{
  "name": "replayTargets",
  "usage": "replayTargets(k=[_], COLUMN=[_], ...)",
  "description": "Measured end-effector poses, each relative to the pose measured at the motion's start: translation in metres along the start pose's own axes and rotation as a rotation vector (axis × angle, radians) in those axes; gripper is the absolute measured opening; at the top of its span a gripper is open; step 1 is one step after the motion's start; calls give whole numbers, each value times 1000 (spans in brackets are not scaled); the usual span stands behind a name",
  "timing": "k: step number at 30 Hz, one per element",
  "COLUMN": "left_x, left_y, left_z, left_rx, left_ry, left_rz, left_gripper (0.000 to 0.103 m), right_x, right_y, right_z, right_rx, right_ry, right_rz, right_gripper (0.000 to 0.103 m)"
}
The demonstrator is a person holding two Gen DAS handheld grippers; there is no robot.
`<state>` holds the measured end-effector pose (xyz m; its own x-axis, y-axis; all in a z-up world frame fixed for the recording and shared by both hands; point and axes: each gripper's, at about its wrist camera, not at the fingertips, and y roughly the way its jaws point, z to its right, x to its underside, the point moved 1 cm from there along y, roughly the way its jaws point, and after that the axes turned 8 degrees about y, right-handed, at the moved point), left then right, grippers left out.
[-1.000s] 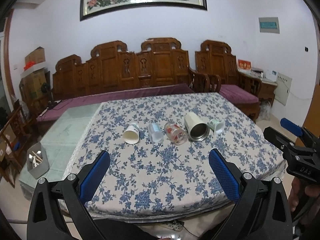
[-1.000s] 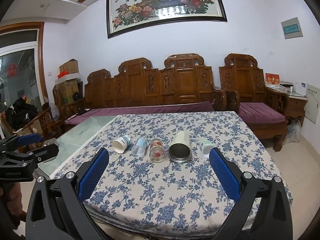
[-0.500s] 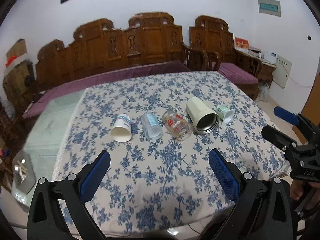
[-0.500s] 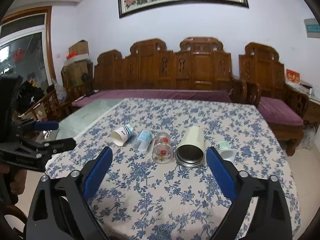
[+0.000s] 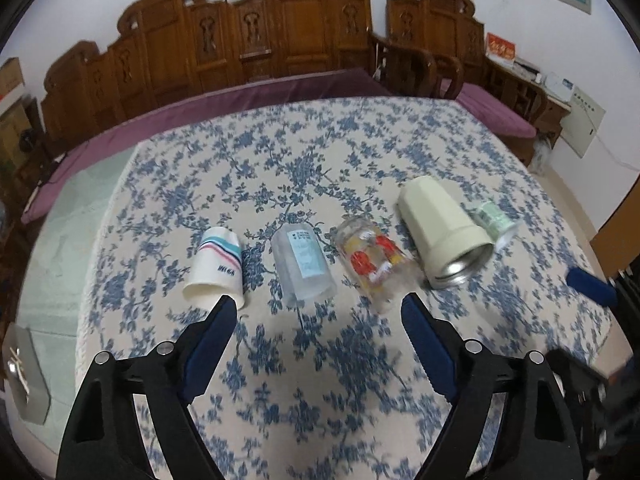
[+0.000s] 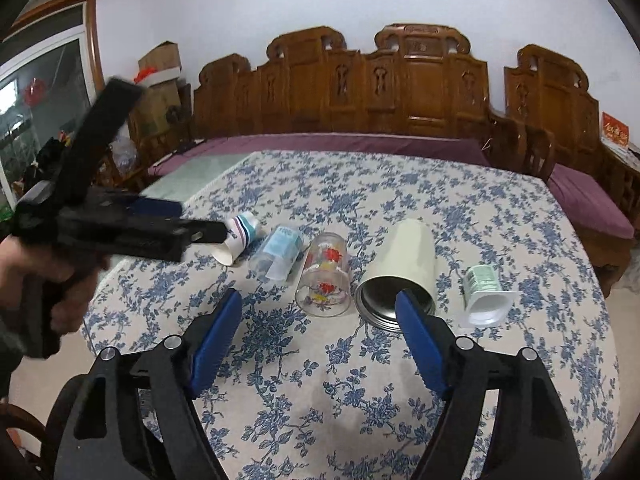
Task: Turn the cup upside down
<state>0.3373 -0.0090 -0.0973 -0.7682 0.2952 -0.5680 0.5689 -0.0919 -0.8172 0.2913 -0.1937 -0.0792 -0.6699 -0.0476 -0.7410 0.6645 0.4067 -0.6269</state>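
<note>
Five cups lie on their sides in a row on the tabletop [image 5: 360, 152]: paper cup [image 5: 216, 268], frosted plastic cup [image 5: 304, 266], printed glass [image 5: 374, 266], cream tumbler [image 5: 442, 226], small green cup [image 5: 494, 222]. Since a second ago both grippers have dropped and closed in on the row, so a grasp looks imminent; target cup uncertain under motion blur. Left gripper [image 5: 316, 312] jaws wide open, empty, plastic cup at 12 o'clock just beyond. Right gripper [image 6: 318, 304] jaws open, empty, glass at 12, tumbler at 1 o'clock.

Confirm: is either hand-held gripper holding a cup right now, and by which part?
Nothing held. Left hand-held gripper and right hand-held gripper are both open and empty above the tablecloth.
</note>
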Motion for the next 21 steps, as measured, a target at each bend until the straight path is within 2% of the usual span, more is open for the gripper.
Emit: replayTargets(k=[1,3,12,21], left_x=[-5,-12,-26,-24], left_y=[11,32,112,153], left_z=[-3,-8,-26,-27], left_rx=[-3,-2,41,43], left_ry=[-1,-13,-98,-126], left_rz=[-13,-47,-167,-236], left_gripper=[80,73,67,61], right_x=[1,2,18,24], right_y=[5,14,39,46], right_z=[1,3,15,30], right_rx=[1,2,13,21], right_ry=[-1,-1,11,38], right_rz=[-10,-27,-80,-99], right_gripper=[80,80,80,80])
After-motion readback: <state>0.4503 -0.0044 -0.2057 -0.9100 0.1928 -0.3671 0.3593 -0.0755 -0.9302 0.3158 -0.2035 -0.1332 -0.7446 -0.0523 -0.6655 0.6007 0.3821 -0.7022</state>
